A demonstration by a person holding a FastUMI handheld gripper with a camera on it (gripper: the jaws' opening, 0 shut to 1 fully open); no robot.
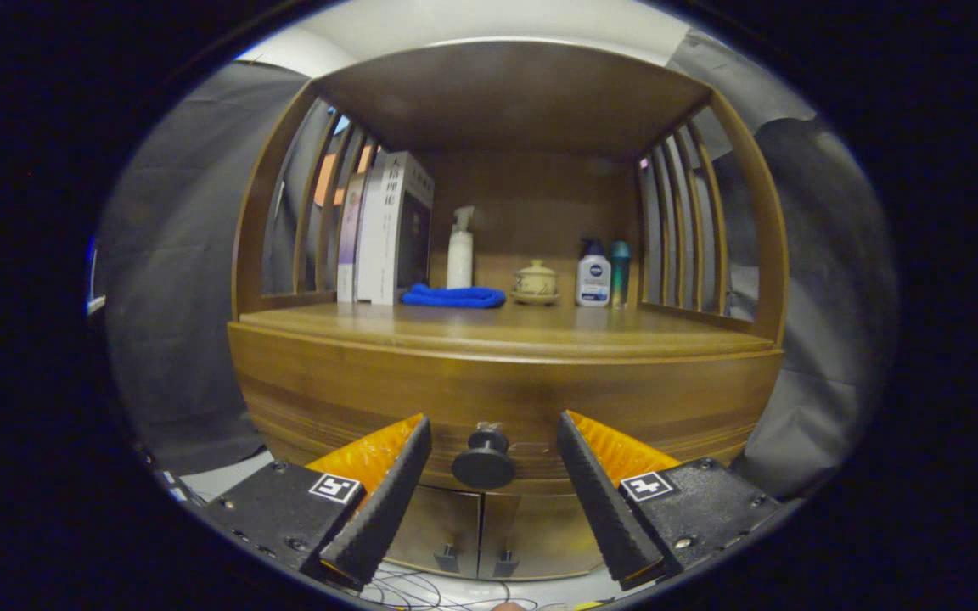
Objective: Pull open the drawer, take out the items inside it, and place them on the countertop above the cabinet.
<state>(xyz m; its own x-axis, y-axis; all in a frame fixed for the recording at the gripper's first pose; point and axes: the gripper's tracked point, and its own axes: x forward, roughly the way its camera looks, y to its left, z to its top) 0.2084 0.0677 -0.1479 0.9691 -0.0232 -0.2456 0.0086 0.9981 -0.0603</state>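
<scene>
I see my hand-held gripper spread wide, its two ribbed black fingers with orange backs gripping nothing. The round black knob sits between the fingertips, clear gaps on both sides, touching neither pad. The knob sticks out of the curved wooden drawer, which I read as closed: its front lies flush with the cabinet body.

Below the drawer, between the fingers, I see two small cabinet doors meeting at a centre seam, with small pulls low down; thin cables lie on the floor beneath.

Above the drawer front is the wooden surface, its near part bare. Things stand toward the back of it, under a wooden top and between slatted sides. From the left side: upright books leaning against the slats; a folded blue cloth just beside them; a white pump bottle behind the cloth; a small lidded pot on a saucer near the middle; a white bottle with a blue cap; a teal bottle touching or just beside it, I cannot tell which.

Drawer contents are hidden from me.
</scene>
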